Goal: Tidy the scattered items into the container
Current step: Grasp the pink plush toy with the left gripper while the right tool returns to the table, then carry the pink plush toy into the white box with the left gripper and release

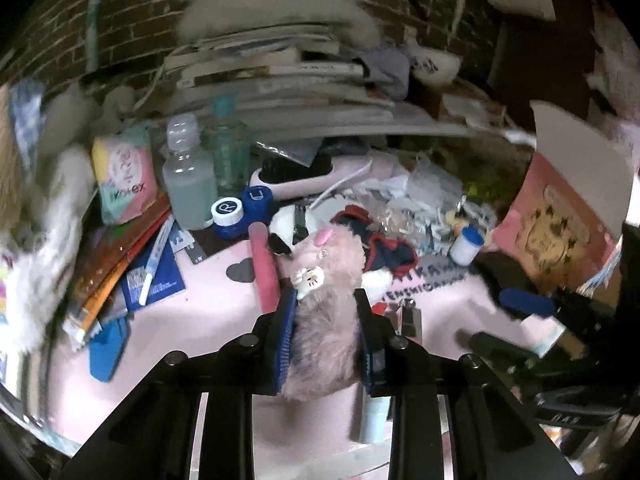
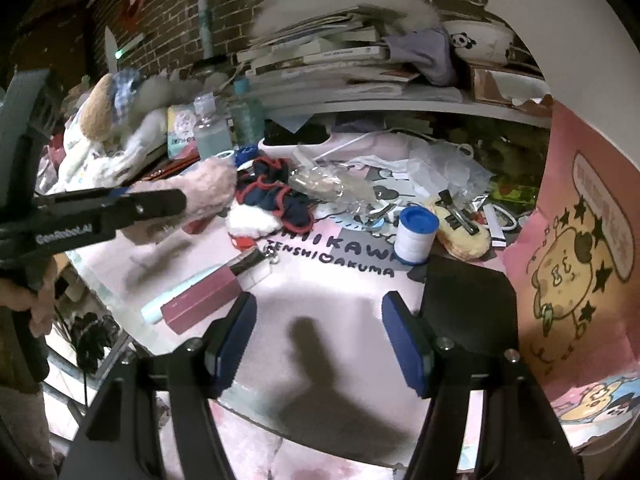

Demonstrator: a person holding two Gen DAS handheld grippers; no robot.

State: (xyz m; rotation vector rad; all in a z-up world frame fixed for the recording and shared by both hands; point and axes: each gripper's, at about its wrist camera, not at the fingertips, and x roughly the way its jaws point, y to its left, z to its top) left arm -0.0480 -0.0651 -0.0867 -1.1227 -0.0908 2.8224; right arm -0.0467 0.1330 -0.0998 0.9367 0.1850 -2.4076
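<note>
My left gripper (image 1: 325, 300) is shut on a fluffy pink plush (image 1: 328, 256) with a small white cat charm, held above the pink mat (image 1: 200, 320). In the right wrist view the same plush (image 2: 208, 184) sticks out past the left gripper (image 2: 160, 204) at the left. My right gripper (image 2: 320, 304) stands open over bare mat with nothing between its pads. The pink cartoon-printed container (image 2: 580, 240) stands at the right edge, beside the right gripper. A white spool with a blue cap (image 2: 414, 236), a navy-and-red cloth (image 2: 276, 196) and a maroon box (image 2: 204, 300) lie scattered on the mat.
Bottles (image 1: 188, 184), a blue lens case (image 1: 240, 212) and packets crowd the back left. A stack of books (image 2: 340, 64) rests on a shelf against the brick wall. Crumpled plastic and a yellow plush with a clip (image 2: 464, 228) lie at the back right. A hand (image 2: 40, 304) holds the left gripper.
</note>
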